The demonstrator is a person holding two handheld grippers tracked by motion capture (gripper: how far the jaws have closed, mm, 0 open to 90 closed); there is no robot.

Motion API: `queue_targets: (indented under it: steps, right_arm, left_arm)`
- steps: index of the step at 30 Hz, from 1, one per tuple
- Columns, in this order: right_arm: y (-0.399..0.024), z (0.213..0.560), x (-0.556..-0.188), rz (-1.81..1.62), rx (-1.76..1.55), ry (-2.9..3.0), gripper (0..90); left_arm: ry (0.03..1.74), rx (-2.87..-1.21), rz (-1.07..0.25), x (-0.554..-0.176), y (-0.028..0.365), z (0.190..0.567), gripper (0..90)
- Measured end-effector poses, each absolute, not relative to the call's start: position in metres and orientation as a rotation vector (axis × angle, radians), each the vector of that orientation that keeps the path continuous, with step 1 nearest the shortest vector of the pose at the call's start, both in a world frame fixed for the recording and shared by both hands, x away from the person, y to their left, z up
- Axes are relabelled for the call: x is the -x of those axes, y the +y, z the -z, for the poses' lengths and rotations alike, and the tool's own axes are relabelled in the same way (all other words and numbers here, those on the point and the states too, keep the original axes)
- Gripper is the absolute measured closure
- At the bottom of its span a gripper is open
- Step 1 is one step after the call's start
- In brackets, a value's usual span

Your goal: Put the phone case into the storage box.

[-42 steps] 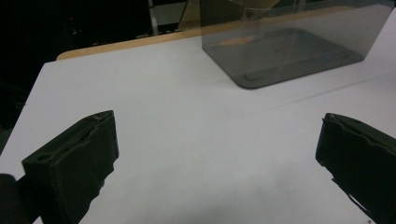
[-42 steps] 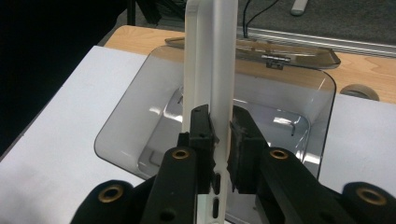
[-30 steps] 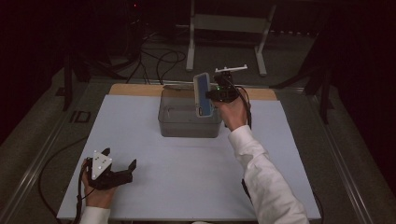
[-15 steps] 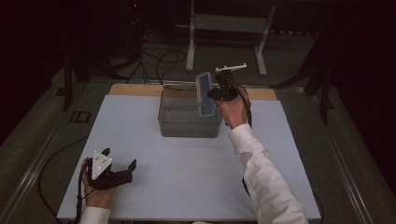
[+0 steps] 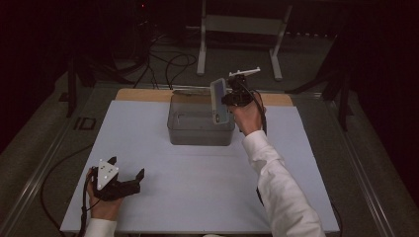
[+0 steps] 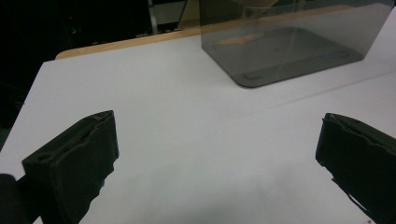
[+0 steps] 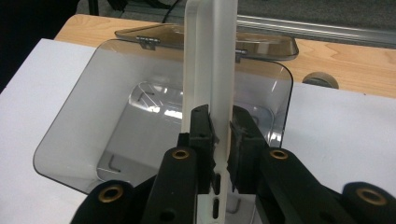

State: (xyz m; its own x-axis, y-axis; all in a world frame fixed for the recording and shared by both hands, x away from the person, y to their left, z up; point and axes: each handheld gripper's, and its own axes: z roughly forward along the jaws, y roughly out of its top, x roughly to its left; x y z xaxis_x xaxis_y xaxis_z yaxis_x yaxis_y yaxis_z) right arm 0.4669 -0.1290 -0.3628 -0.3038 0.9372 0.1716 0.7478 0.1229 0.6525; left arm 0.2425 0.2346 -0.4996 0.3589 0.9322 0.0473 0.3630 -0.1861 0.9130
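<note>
Near the bench's (image 5: 197, 187) front left corner, left gripper (image 5: 134, 178) resting low, jaws spread wide with nothing between. Farther back, right gripper (image 7: 218, 135) clamped on a slim pale phone-like slab (image 7: 210, 60), rounded corners, small slots along its lower edge, held upright on edge above the smoky transparent box (image 5: 200, 129). Box near the back edge, hinged lid (image 7: 261, 44) swung open behind.
</note>
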Motion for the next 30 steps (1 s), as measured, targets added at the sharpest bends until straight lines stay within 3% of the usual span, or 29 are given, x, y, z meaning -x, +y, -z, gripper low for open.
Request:
queue_targets:
  steps: [30]
  right_arm:
    - [-0.134,0.376,-0.466,-0.857,-1.703,2.123,81.8]
  left_arm:
    - [1.153,-1.737,-0.807,-0.242,0.234,0.500,0.2]
